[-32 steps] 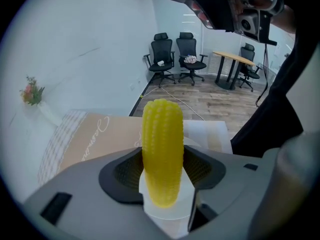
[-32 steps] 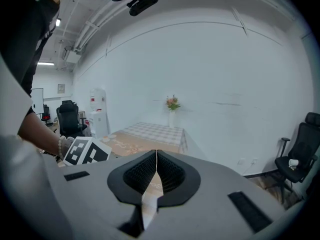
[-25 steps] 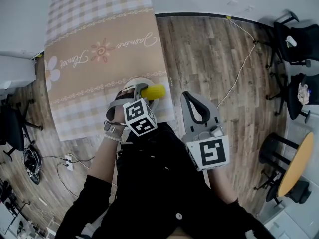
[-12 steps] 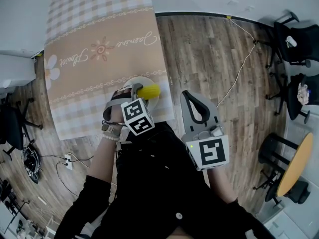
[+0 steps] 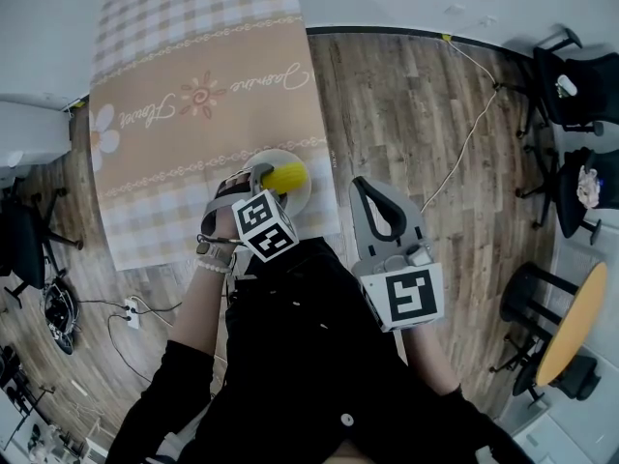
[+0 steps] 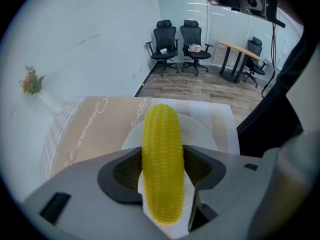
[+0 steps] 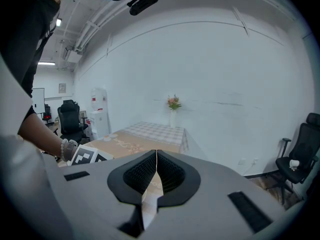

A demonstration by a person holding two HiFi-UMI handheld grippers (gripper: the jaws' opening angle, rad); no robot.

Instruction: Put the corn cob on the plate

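A yellow corn cob (image 6: 161,159) is clamped between the jaws of my left gripper (image 6: 161,170), its tip pointing away over a white plate (image 6: 205,131). From the head view, the corn cob (image 5: 285,176) hangs just above the plate (image 5: 302,199), which sits at the near right corner of the table, with the left gripper (image 5: 255,184) behind it. My right gripper (image 5: 372,211) is held off the table's right side, over the floor, its jaws pressed together with nothing between them (image 7: 156,176).
The table carries a tan checked cloth (image 5: 193,104) with a flower print. A white cable (image 5: 464,133) runs over the wooden floor on the right. Office chairs (image 5: 571,95) and a round table (image 5: 571,322) stand farther right.
My left gripper has drawn slightly back toward the plate's middle with the corn cob still in it. The right gripper has not moved.
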